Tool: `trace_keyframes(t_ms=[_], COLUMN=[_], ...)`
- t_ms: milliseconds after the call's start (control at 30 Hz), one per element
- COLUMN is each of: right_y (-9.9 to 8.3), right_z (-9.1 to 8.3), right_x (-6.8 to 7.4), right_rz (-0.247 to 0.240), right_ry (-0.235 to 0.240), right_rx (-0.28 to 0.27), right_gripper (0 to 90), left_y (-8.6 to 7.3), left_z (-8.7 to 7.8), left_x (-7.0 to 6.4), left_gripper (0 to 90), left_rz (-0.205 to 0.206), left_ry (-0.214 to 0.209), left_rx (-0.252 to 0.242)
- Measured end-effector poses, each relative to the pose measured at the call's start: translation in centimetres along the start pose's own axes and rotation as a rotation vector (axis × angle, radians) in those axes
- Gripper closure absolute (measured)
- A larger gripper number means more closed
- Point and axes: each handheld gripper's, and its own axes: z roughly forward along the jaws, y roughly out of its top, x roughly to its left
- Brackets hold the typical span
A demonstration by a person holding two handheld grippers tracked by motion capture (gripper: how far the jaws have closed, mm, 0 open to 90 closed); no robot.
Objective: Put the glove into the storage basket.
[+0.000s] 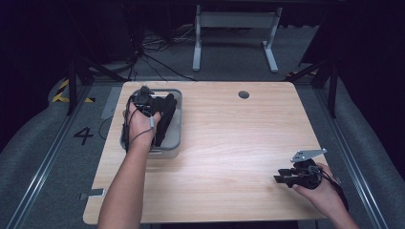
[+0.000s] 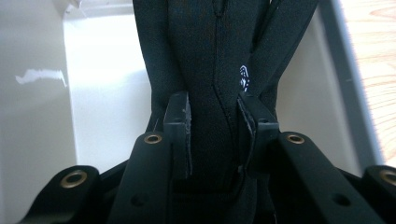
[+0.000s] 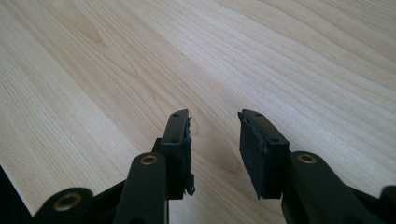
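Observation:
A grey plastic bin [image 1: 175,144] stands at the left rear of the wooden table [image 1: 229,143]. Out of it rises a long black fabric item [image 1: 165,116] with a stitched seam and a small white logo [image 2: 210,56]. My left gripper [image 1: 152,106] is over the bin; in the left gripper view its jaws [image 2: 213,109] are shut on the black fabric, with the pale bin wall [image 2: 107,93] behind. My right gripper [image 1: 278,179] rests low near the table's front right corner, pointing left. It is open with nothing between its pads [image 3: 215,123], only bare wood [image 3: 140,56] ahead.
A round cable hole [image 1: 243,94] sits near the table's far edge. Beyond the table stand the white legs of another desk [image 1: 234,21], with cables on the floor. Metal rails run along both sides of the table.

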Motion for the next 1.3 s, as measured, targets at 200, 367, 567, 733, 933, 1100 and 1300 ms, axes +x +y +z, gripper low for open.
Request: trace_keyframes(t_ms=[200,367,567,733,933,1100,1300], right_y=[-0.2,-0.3,-0.6,-0.5,-0.4,0.2,1.4], right_z=[0.0,-0.2,-0.4,-0.4,-0.3,-0.1,0.4], right_x=[0.0,0.0,-0.3,-0.2,-0.3,-0.8,-1.5], right_rz=[0.000,0.002,0.013,0.010,0.011,0.005,-0.007], right_ry=[-0.001,-0.001,-0.010,-0.010,-0.010,-0.007,0.005], right_rx=[0.000,-0.009,-0.010,-0.012,-0.016,-0.027,-0.031], right_gripper=[62.9,62.8,62.7,62.6,61.8,61.0,60.8], left_y=[0.1,0.2,0.4,0.4,0.2,-0.5,-1.7], left_z=[1.1,1.6,2.2,2.4,1.5,-0.3,-2.8], left_x=[0.4,0.7,0.4,0.5,0.6,0.3,-0.4], left_gripper=[68.5,68.4,68.2,63.5,48.0,46.3,47.8], left_rz=[-0.026,-0.038,-0.035,-0.030,-0.023,0.011,0.049], left_ry=[0.005,0.004,0.002,0.007,-0.013,-0.043,-0.079], left_rx=[0.035,0.058,0.084,0.075,0.018,-0.051,-0.103])
